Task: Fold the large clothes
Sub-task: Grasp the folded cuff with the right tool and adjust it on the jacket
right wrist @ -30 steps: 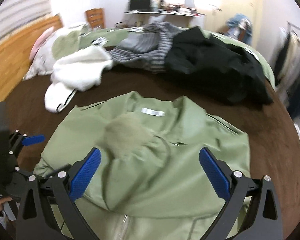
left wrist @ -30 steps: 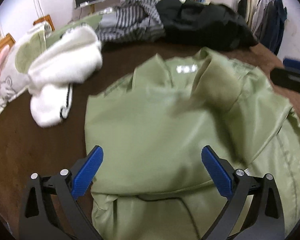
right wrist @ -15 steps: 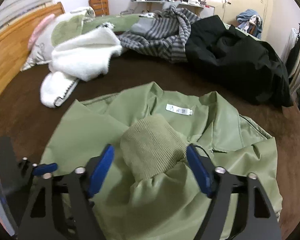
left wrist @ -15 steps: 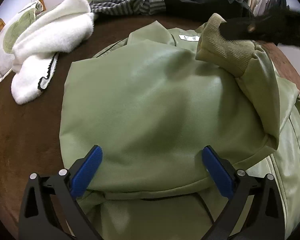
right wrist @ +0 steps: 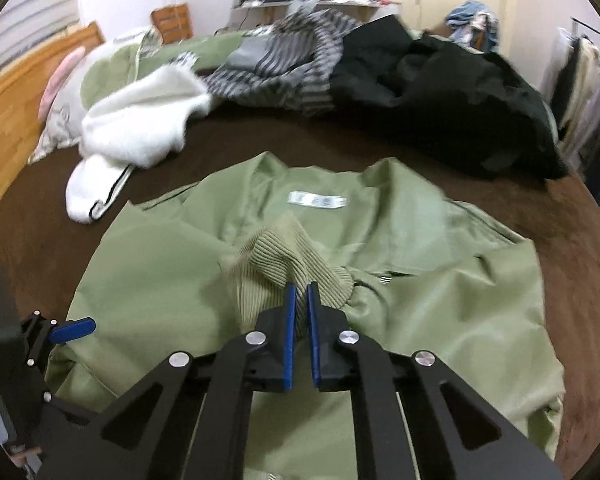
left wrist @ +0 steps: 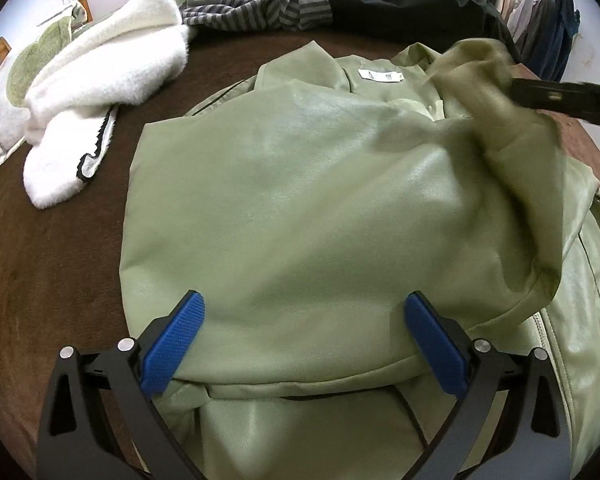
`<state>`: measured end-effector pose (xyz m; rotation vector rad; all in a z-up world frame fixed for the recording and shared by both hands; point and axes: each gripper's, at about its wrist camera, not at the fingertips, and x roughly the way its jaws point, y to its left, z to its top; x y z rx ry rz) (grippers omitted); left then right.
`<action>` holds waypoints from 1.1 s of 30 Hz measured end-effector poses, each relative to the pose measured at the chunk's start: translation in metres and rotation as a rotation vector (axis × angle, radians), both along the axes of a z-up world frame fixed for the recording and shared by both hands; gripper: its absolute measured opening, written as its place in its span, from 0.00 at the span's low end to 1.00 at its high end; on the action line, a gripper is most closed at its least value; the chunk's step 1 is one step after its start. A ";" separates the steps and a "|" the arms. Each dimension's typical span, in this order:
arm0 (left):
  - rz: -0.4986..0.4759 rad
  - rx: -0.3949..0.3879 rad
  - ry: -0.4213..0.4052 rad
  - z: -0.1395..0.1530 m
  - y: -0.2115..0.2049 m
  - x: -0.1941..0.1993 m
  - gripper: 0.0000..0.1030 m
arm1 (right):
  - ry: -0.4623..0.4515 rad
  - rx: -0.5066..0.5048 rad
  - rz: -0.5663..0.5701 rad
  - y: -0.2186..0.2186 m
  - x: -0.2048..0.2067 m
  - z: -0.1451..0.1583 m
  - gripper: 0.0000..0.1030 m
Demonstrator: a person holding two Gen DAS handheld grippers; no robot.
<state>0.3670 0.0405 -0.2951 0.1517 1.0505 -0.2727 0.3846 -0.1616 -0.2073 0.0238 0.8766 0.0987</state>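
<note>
A large olive-green jacket (left wrist: 320, 208) lies on the brown bed cover, collar and white label (right wrist: 317, 200) at the far side. My left gripper (left wrist: 302, 344) is open over the jacket's near folded edge, with nothing between its blue pads. My right gripper (right wrist: 300, 304) is shut on the sleeve's ribbed cuff (right wrist: 284, 256) and holds it lifted over the jacket's middle. In the left wrist view the right gripper's black body (left wrist: 560, 98) enters from the right with the raised sleeve (left wrist: 500, 120). The left gripper also shows in the right wrist view (right wrist: 70, 330).
A white fleece garment (left wrist: 100, 92) lies left of the jacket. A striped garment (right wrist: 284, 64) and a black coat (right wrist: 452, 92) are piled at the far side. Pillows (right wrist: 84, 92) and a wooden bed frame (right wrist: 12, 112) are at left. Hanging clothes (left wrist: 540, 16) at right.
My right gripper has closed on the ribbed cuff and lifted the sleeve. My left gripper has stayed open over the jacket's near edge, moving slightly closer.
</note>
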 end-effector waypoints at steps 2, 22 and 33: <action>0.003 0.005 0.001 0.000 0.000 0.000 0.95 | -0.012 0.028 -0.050 -0.026 -0.015 0.002 0.07; 0.025 0.017 -0.017 0.001 -0.002 -0.002 0.94 | 0.067 0.119 -0.200 -0.106 -0.092 -0.028 0.41; 0.079 -0.003 -0.064 0.025 0.010 -0.003 0.94 | 0.018 0.062 -0.136 -0.059 -0.062 0.021 0.53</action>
